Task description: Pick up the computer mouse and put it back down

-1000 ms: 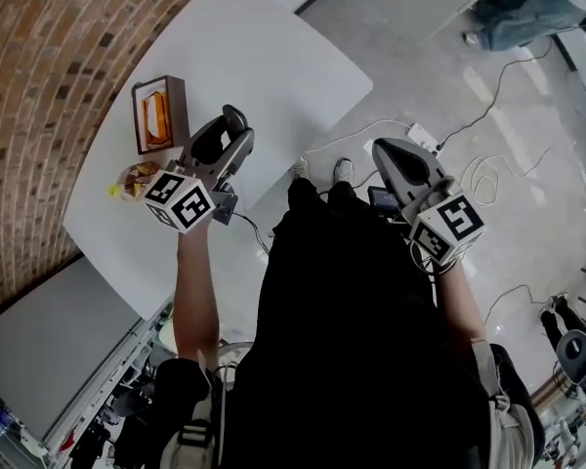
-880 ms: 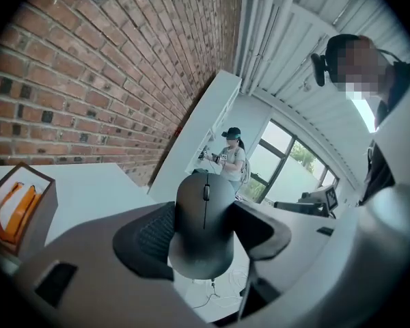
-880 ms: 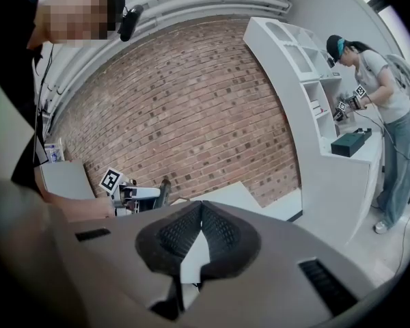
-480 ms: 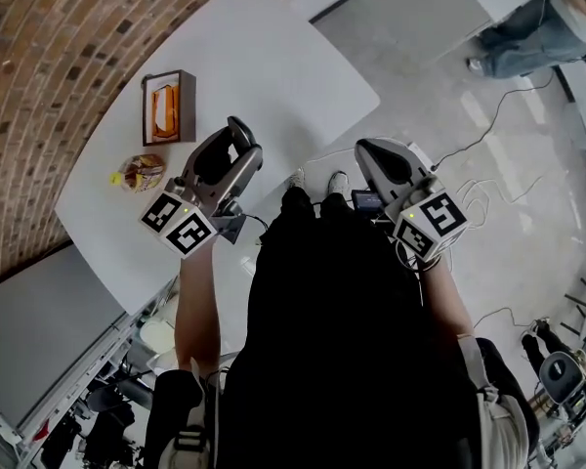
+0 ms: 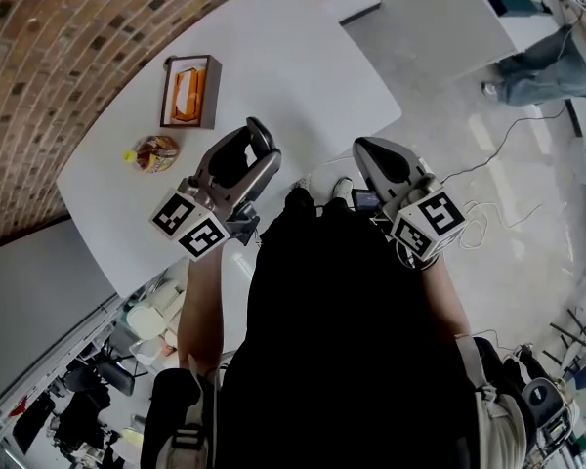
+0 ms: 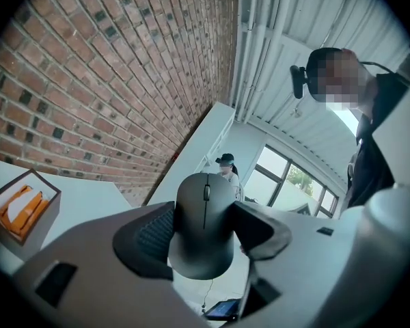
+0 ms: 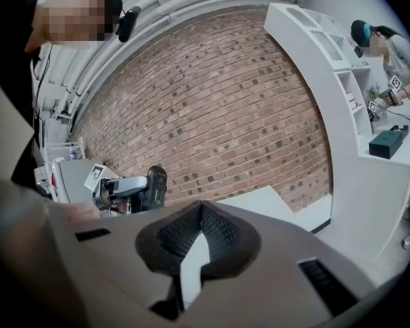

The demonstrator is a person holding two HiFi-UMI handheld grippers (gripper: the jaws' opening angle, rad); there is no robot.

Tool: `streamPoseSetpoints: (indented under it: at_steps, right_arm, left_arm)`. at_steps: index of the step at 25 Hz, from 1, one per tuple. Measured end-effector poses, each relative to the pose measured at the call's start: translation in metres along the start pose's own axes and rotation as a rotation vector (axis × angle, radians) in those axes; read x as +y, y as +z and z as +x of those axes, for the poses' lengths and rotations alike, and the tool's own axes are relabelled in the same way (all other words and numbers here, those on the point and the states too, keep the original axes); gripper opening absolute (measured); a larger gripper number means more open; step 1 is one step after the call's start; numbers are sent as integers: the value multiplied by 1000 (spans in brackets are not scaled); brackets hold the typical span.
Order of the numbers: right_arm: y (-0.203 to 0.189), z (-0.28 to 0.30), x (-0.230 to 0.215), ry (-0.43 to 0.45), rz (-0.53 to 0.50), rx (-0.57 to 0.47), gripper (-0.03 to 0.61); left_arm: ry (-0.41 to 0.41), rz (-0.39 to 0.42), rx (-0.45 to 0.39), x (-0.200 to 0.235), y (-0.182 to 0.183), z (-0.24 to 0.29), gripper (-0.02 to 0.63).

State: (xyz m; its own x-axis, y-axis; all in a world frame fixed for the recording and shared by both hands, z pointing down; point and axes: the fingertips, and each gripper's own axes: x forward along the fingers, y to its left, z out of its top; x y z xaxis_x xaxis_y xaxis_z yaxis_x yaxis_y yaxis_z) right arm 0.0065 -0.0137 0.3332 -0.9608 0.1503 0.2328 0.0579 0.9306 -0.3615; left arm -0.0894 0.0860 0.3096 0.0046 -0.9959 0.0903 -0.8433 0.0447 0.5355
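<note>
At ten o'clock on the table [image 5: 303, 57], a box [image 5: 188, 91] holds something orange, perhaps packaging. Left gripper [image 6: 205, 210] pinches the computer mouse [image 6: 203, 244], wheel visible only in its view; right gripper [image 7: 201, 207] pressed together.

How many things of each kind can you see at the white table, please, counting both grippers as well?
2 grippers: left gripper, right gripper
1 computer mouse, gripped between the left jaws
1 box with orange contents, on the table
1 snack packet, on the table
Total: 5
</note>
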Motion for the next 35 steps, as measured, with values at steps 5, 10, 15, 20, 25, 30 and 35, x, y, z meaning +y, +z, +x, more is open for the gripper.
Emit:
streamPoseSetpoints:
  at_steps: [5, 10, 15, 20, 25, 30, 35]
  right_arm:
    - [-1, 13, 7, 40, -12, 24, 17]
    - [1, 27, 12, 79, -28, 41, 16]
    - [-4, 36, 18, 110, -32, 60, 16]
    - [-6, 42, 26, 131, -40, 74, 17]
    - [-9, 48, 35, 140, -56, 94, 15]
    - [-15, 55, 40, 138, -67, 123, 16]
    - [-18, 66, 47, 138, -95, 151, 17]
  left_arm:
    - [34, -6, -19, 5, 1, -9, 282]
    - [88, 6, -20, 15, -1, -19, 282]
    - [156, 29, 2, 29, -9, -27, 282]
    - [249, 90, 103, 46, -30, -29, 282]
    - [362, 134, 185, 69, -50, -33, 282]
    - [424, 160, 260, 90, -72, -32, 282]
    - [482, 170, 348, 119, -97, -38, 282]
